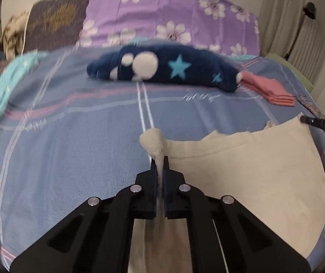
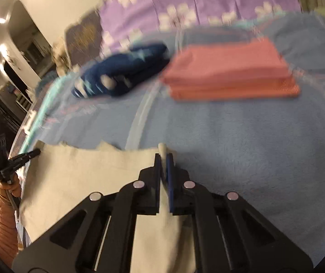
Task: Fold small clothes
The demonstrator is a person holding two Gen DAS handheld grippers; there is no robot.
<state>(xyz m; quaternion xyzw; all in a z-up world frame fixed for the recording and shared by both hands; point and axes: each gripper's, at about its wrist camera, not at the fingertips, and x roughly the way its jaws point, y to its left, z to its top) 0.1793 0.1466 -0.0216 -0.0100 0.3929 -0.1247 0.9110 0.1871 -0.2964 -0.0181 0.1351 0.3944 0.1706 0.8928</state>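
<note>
A cream garment [image 1: 253, 166] lies on the blue blanket, stretched between both grippers. My left gripper [image 1: 160, 159] is shut on its left corner, which bunches up above the fingertips. My right gripper [image 2: 163, 157] is shut on the garment's [image 2: 89, 182] right corner. The right gripper also shows at the right edge of the left wrist view [image 1: 308, 120], and the left gripper shows at the left edge of the right wrist view [image 2: 32, 153].
A folded pink cloth stack [image 2: 228, 72] and a navy garment with stars and white spots [image 1: 162, 68] lie farther back on the blue plaid blanket [image 1: 71, 147]. Purple flowered bedding [image 1: 169, 16] lies behind them. A curtain [image 1: 283, 18] hangs at the right.
</note>
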